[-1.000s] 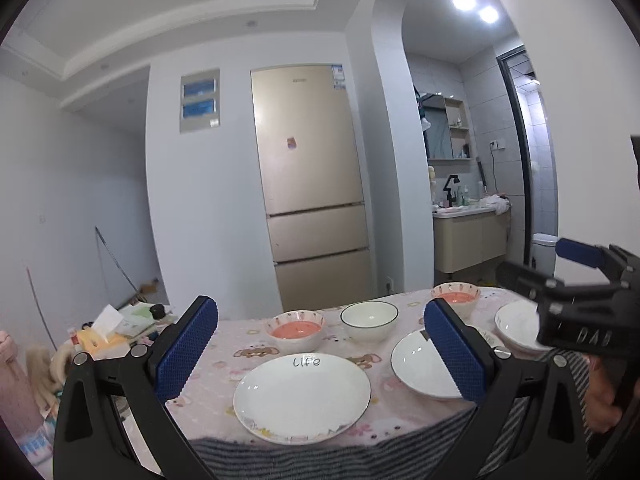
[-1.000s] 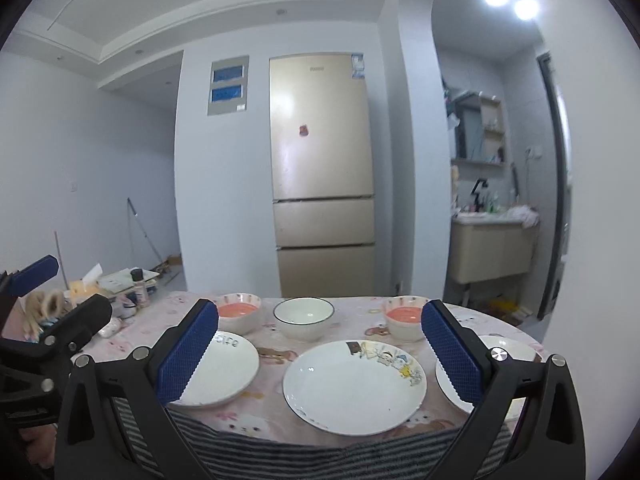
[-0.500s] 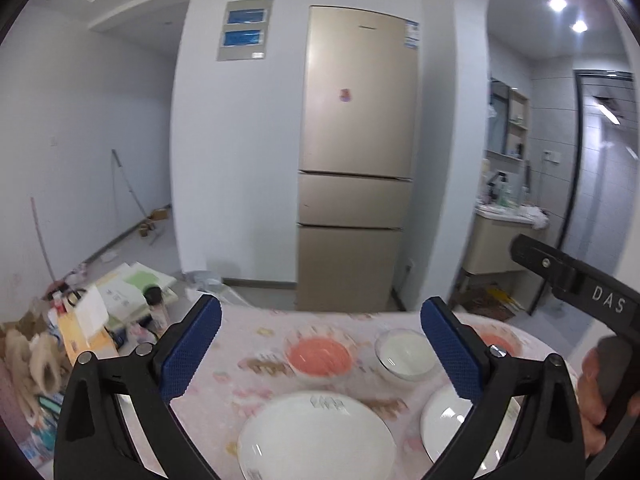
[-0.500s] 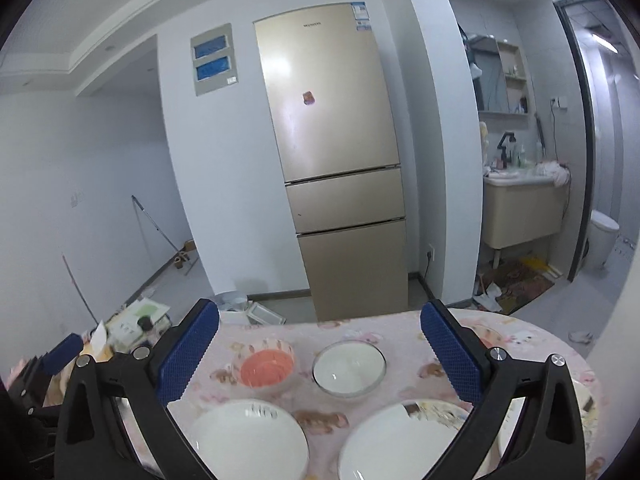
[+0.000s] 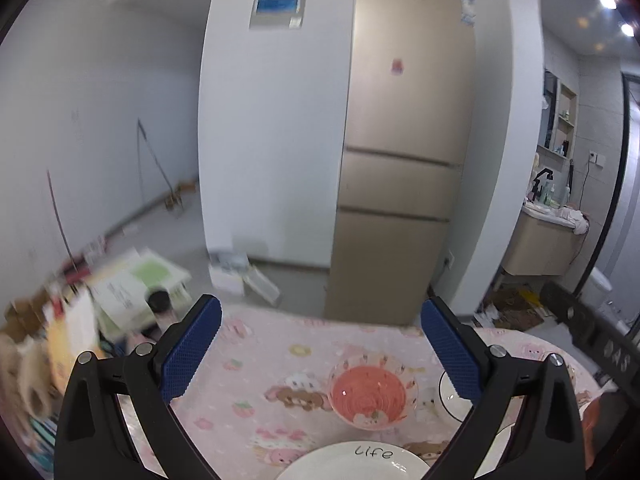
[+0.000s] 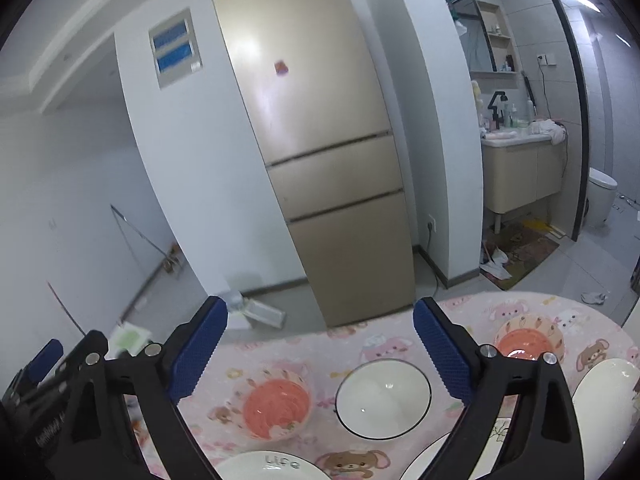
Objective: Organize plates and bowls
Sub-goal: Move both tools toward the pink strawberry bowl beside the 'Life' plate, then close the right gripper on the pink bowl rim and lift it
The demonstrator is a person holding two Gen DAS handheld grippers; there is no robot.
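A pink-lined bowl (image 5: 373, 396) sits on the pink cartoon tablecloth (image 5: 256, 364), just ahead of my open, empty left gripper (image 5: 320, 348). A white plate marked "Life" (image 5: 356, 462) lies at the near edge below it. In the right wrist view the same pink bowl (image 6: 277, 405), a white bowl with a dark rim (image 6: 383, 398), a second pink bowl (image 6: 529, 344), the "Life" plate (image 6: 272, 467) and another white plate (image 6: 604, 396) lie below my open, empty right gripper (image 6: 320, 344). The left gripper's body (image 6: 44, 392) shows at far left.
A gold fridge (image 6: 316, 152) stands behind the table against a white wall. Papers and boxes (image 5: 120, 288) clutter the floor at left. A bathroom with a vanity (image 6: 520, 168) and toilet (image 6: 600, 196) opens at right.
Both grippers have risen and moved forward over the table, tilting downward. The bowls now sit lower and closer in both views. Both stay open.
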